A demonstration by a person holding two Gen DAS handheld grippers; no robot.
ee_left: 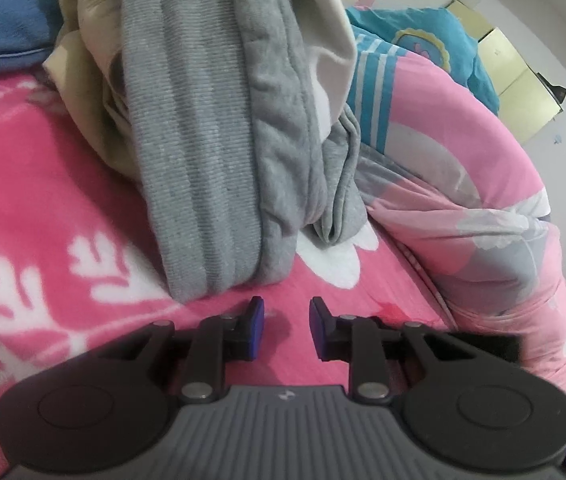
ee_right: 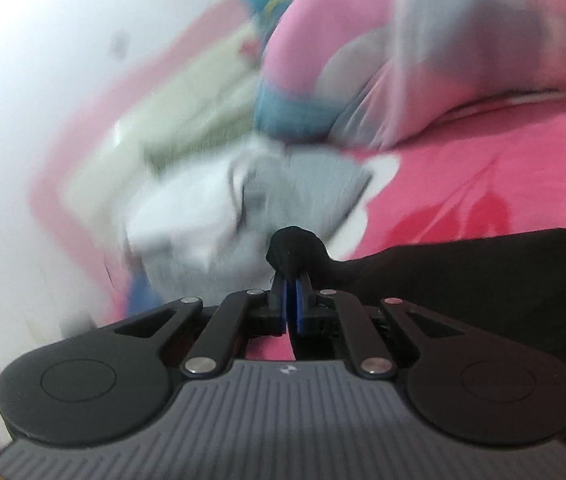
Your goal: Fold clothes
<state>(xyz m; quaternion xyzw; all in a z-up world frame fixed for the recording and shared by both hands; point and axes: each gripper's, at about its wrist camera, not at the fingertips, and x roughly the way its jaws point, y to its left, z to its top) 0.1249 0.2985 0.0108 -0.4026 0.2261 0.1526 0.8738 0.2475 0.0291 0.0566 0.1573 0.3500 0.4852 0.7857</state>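
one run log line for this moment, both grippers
left gripper: open, empty, near grey garment | right gripper: shut on black cloth | surface: pink blanket

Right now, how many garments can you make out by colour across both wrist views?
Grey: 1, the grey garment draped on the pile.
Cream: 1, the cream garment beneath it.
Black: 1, the black garment, pinched by the right gripper.
Total: 3. The right view is blurred, so more may be hidden.
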